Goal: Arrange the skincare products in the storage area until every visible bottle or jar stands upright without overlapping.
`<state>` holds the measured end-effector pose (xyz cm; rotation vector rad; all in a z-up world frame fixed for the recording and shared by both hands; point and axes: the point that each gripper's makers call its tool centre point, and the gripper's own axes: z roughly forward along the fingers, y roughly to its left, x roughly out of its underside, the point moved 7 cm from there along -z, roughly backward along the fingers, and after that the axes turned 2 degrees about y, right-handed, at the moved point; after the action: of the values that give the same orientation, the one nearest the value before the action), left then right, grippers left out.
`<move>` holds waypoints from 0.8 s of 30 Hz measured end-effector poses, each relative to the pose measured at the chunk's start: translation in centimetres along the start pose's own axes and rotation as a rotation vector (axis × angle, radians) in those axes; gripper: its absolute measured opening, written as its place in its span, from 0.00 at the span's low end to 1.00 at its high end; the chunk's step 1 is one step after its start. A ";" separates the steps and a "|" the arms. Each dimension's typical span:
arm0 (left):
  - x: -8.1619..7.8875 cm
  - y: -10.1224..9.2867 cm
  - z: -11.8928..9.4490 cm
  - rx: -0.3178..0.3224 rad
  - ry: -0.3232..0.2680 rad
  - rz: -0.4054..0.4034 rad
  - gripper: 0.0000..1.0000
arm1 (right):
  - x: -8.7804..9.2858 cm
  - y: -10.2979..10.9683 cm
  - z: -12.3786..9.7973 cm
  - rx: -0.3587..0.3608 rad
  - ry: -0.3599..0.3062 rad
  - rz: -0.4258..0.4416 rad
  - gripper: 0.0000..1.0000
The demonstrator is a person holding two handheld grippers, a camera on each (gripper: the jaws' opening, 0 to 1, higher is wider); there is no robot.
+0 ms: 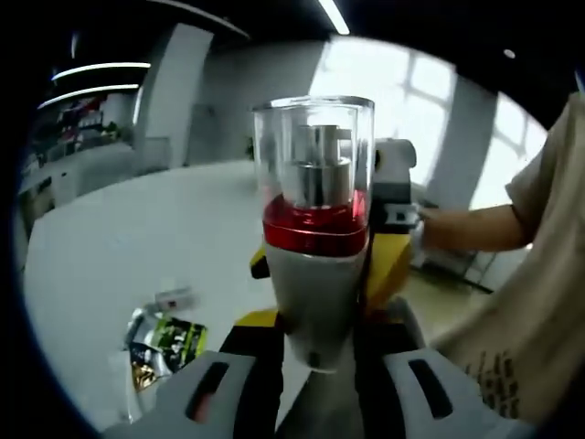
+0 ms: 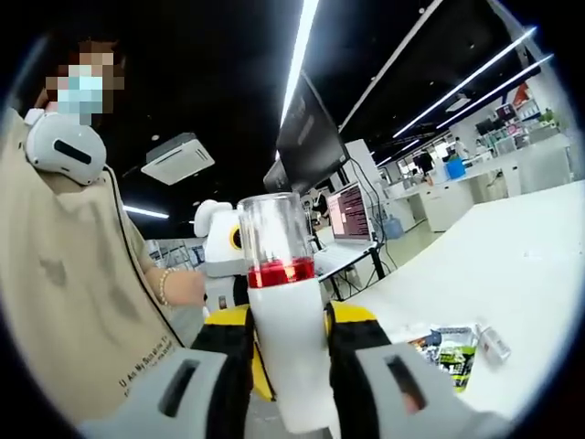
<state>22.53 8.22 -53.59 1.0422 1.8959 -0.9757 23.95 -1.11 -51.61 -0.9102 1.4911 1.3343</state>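
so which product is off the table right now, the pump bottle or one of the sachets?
The pump bottle, white body, red band, clear cap: it is upright, clamped between both claws. The green-black sachets and a small tube lie flat on the white table.

An open-plan office or lab floor. Long ceiling light strips (image 2: 299,55) over rows of white workstations, a lit computer monitor (image 2: 349,212) on a stand, stocked shelves (image 1: 78,123) behind a broad white desk (image 1: 119,247).
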 end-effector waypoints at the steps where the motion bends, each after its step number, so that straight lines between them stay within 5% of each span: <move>1: 0.0 0.0 0.1 0.001 0.001 0.002 0.25 | 0.0 0.0 -0.1 0.000 0.010 -0.004 0.31; 6: -0.2 -0.1 0.7 0.009 0.002 0.003 0.25 | -0.5 -0.1 -0.8 0.015 0.026 -0.030 0.30; 10: 0.7 0.1 1.2 -0.019 0.064 0.047 0.25 | -1.3 0.0 -1.1 0.015 0.005 -0.051 0.29; 24: 2.4 1.1 3.8 0.005 0.093 0.076 0.25 | 1.0 -1.6 -2.0 0.032 0.125 -0.089 0.28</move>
<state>23.55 6.10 -57.58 1.1723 1.9149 -0.9037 24.85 -3.29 -53.06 -1.0430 1.5434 1.2049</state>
